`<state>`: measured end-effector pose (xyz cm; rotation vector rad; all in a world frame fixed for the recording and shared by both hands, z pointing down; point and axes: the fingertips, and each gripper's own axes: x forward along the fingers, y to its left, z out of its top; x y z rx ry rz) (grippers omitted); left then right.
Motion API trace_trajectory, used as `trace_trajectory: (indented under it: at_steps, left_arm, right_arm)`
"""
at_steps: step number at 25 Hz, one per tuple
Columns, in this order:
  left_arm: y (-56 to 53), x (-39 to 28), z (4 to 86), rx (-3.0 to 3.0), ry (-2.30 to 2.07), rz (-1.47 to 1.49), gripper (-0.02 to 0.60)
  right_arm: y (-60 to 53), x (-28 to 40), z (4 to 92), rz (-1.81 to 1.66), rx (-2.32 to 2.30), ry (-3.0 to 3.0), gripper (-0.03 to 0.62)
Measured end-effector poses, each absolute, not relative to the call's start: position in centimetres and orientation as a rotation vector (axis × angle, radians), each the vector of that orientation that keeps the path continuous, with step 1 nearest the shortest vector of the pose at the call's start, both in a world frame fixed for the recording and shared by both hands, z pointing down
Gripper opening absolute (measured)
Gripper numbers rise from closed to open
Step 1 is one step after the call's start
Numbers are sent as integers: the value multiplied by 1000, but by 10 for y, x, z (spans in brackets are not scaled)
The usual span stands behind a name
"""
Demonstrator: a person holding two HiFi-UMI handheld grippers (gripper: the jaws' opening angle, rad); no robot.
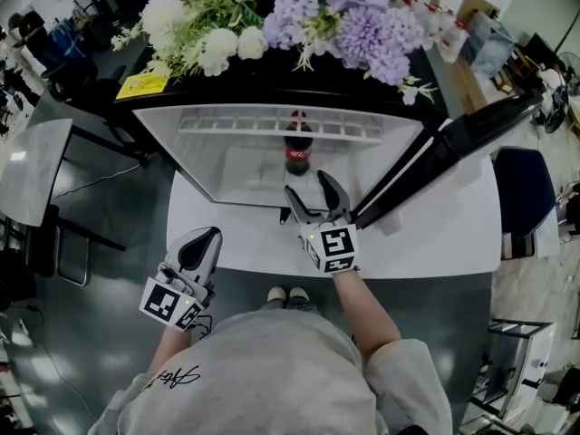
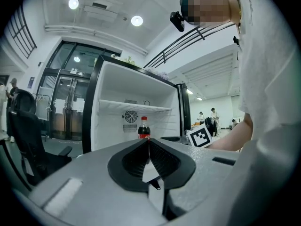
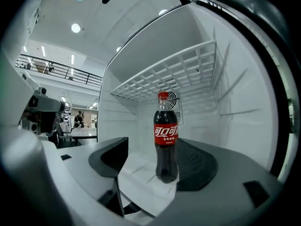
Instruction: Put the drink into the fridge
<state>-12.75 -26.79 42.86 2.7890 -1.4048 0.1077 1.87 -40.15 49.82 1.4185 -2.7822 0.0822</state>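
Observation:
A cola bottle with a red cap and red label stands upright on the floor of the open white fridge, under its wire shelf. My right gripper is open just in front of the bottle, its jaws apart and not touching it. In the right gripper view the bottle stands free beyond the spread jaws of the right gripper. My left gripper hangs shut and empty outside the fridge, low on the left. In the left gripper view, the left gripper faces the bottle from farther back.
The black fridge door stands open to the right of my right arm. Artificial flowers and a yellow sticker lie on the fridge top. A grey table is at the left, a dark chair at the right.

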Motion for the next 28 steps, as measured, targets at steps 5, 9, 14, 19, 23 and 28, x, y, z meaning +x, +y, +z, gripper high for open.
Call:
trace_trajectory:
  at_steps: [5,9,14,19,23,28]
  left_arm:
    - [-272,-116,429,2811,-1360,99,10]
    - [-276,-106,427,2833,-1327,86,9]
    - [-280,-97,423,2859,-1292,74,9]
    - [-283,-90,419,2885,-1261,65,10]
    - [-285,-84,415,2903,-1234,64,9]
    - [-287,-78,412,2914,-1218,49,9]
  right_arm:
    - [-380,25,481,150,1414,-2829,293]
    - [-363,31,468,155,1406,-2861,293]
    - [-345,29,456,152,1357,-2897,291]
    - [-326,22,441,147,1275,-2952,279]
    - [-316,21,432,128,1235,-2974,201]
    - [-307,21,422,122,1207,-2993,138]
